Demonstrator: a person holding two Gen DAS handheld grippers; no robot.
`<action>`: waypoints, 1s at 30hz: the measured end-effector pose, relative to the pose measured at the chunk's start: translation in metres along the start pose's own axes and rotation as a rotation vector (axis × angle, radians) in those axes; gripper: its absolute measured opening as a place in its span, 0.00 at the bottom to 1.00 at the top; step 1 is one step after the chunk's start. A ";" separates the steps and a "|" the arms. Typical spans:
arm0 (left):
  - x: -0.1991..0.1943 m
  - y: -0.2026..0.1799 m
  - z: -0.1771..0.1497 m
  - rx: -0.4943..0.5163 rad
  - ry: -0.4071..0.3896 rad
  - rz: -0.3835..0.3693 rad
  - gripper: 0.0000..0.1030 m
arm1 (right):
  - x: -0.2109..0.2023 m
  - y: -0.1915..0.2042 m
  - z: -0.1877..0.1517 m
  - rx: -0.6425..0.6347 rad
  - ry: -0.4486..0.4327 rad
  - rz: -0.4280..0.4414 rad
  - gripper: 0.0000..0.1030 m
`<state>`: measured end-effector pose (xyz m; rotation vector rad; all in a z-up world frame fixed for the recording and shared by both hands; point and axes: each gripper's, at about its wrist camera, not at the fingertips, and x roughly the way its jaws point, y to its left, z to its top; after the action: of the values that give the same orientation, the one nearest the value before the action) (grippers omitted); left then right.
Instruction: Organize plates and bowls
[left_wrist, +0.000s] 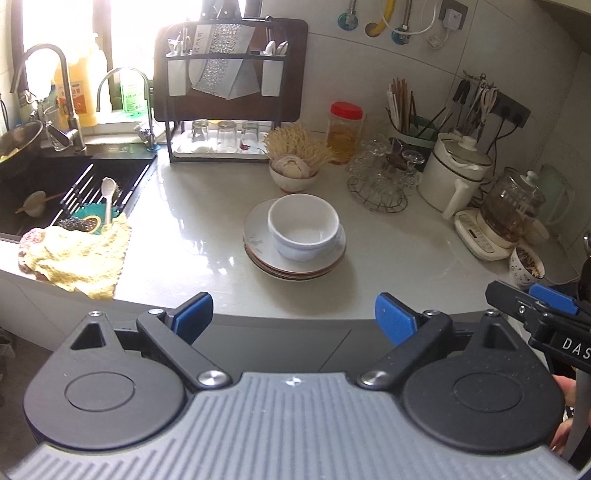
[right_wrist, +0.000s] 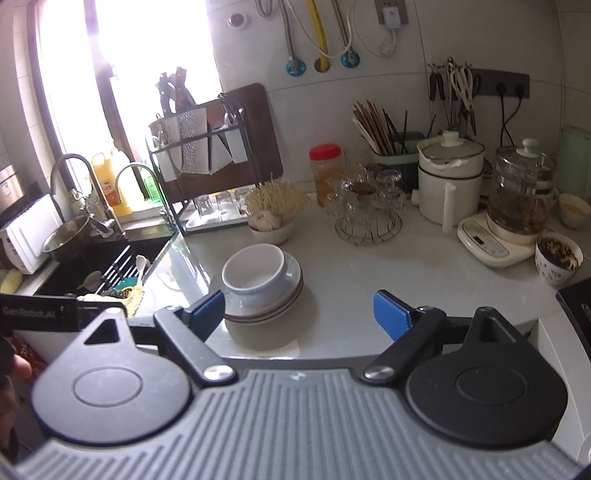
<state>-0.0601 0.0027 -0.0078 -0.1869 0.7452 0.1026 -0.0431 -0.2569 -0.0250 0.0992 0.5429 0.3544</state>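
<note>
My left gripper (left_wrist: 293, 315) and right gripper (right_wrist: 299, 312) both tilt down at the desk (left_wrist: 388, 254) edge, jaws apart, nothing between. White bowl (left_wrist: 303, 227) sits on the plate stack (left_wrist: 295, 262) mid-desk, just beyond both. Garlic bowl (left_wrist: 293, 171) behind the stack, yellow cloth (left_wrist: 79, 258) left of it.

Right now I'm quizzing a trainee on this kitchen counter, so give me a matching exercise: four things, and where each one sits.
Things:
1. white bowl
2. jar with red lid
3. white spoon
4. drinking glasses

Places:
A. over the sink
B. on the stack of plates
C. on the dish rack's tray
D. by the back wall, right of the rack

Pairs: 1-B, 2-D, 3-A, 4-C
</note>
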 end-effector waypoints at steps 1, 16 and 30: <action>0.000 0.000 0.000 0.000 -0.002 0.005 0.94 | 0.000 0.000 -0.001 0.004 0.005 -0.004 0.86; -0.006 -0.003 -0.005 0.037 -0.013 0.041 0.94 | 0.000 0.003 -0.009 0.029 0.029 -0.004 1.00; -0.015 0.008 -0.009 0.027 -0.032 0.079 0.95 | 0.001 0.014 -0.014 0.016 0.044 0.016 1.00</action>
<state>-0.0781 0.0080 -0.0052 -0.1301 0.7218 0.1700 -0.0539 -0.2438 -0.0350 0.1113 0.5888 0.3685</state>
